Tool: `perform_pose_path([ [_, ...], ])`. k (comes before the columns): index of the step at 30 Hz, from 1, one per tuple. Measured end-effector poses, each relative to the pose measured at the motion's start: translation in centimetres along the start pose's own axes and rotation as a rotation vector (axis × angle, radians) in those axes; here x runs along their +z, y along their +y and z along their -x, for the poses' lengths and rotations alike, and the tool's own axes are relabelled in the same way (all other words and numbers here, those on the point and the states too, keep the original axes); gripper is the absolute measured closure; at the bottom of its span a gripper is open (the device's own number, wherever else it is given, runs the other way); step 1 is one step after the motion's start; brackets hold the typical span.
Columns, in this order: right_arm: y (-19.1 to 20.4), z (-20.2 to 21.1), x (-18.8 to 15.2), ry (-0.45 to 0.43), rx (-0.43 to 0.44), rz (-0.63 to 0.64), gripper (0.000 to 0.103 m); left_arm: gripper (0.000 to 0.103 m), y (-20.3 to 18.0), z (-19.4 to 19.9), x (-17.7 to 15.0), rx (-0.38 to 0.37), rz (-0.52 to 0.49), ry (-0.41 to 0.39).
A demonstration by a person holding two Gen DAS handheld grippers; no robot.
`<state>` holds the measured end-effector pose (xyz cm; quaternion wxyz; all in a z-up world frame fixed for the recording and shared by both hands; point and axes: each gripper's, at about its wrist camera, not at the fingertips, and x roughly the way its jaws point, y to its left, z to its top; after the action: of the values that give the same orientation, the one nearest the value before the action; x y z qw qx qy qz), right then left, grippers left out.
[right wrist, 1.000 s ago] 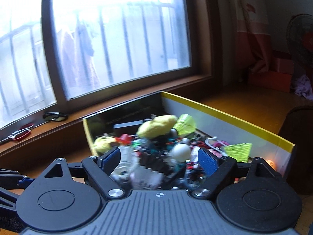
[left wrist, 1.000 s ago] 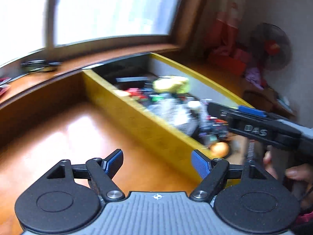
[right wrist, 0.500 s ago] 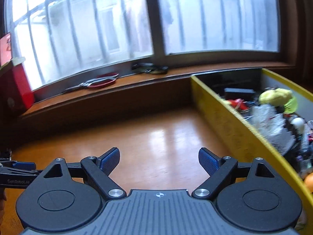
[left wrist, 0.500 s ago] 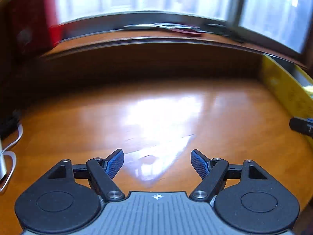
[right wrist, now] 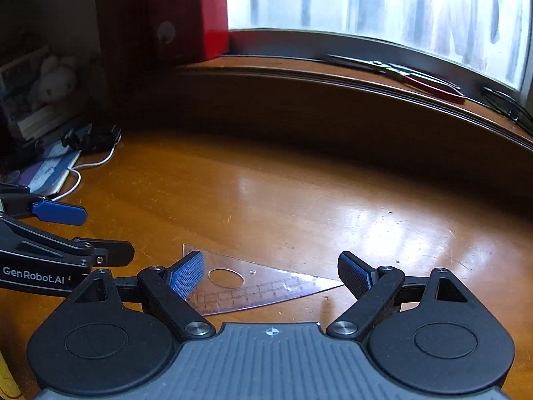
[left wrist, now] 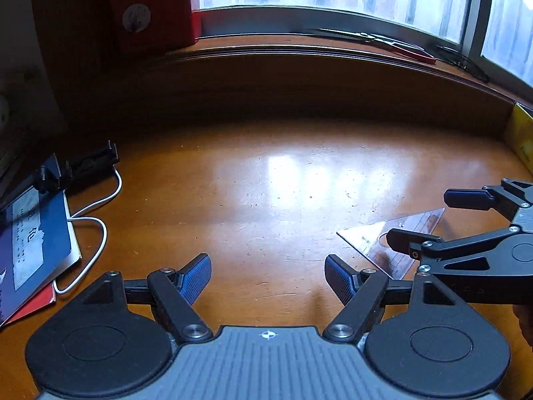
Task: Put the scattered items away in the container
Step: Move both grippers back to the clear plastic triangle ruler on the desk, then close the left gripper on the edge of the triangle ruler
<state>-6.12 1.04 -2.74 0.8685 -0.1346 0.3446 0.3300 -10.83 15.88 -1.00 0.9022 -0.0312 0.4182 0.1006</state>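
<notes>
**Two open grippers over a wooden desk, a clear set square beneath the right one**

The wooden desk [left wrist: 266, 183] has a broad bare stretch in the middle, glossy with window glare. A raised wooden ledge [left wrist: 299, 76] closes off its far side below the window. Along the left edge lie a blue booklet [left wrist: 36, 236], a white cable [left wrist: 96, 230] and a dark plug or clip [left wrist: 90, 163], so free room lies in the centre and toward the right.

The left gripper [left wrist: 268, 275] hangs over bare wood with its blue-padded jaws spread wide and nothing between them. The right gripper [right wrist: 270, 275] is also spread wide and holds nothing. A transparent triangular set square [right wrist: 253, 286] lies flat on the desk just below and between its fingers; its left corner passes behind the left blue pad, and whether that pad touches it cannot be told.

The container shows only as a yellow sliver [left wrist: 523, 136] at the right edge of the left wrist view, cut off, its contents out of sight.

On the ledge lie red-handled scissors [right wrist: 429, 81] and a dark, thin object, possibly glasses [right wrist: 506, 103], too blurred to confirm. A red box [right wrist: 186, 13] stands at the ledge's left end. A white plush toy [right wrist: 53, 83] sits in dim shelving at far left.
</notes>
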Motion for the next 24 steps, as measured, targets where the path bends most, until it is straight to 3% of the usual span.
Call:
perform_pose_path([
  [4, -0.2, -1.1, -0.3, 0.05, -0.041, -0.002, 0.019, 0.026, -1.3, -0.6, -0.1, -0.018, -0.032, 0.009],
  [11, -3.0, 0.4, -1.6, 0.091, -0.109, -0.086, 0.019, 0.028, -4.4, -1.7, 0.8, -0.088, -0.132, 0.007],
  [18, -6.9, 3.8, -4.8, 0.112, -0.229, -0.233, 0.019, 0.03, -9.2, -1.7, 1.5, -0.216, -0.28, -0.027],
  [24, -9.2, 7.1, -7.8, 0.122, -0.348, -0.333, 0.019, 0.031, -15.5, -0.4, 0.3, -0.387, -0.476, -0.059],
])
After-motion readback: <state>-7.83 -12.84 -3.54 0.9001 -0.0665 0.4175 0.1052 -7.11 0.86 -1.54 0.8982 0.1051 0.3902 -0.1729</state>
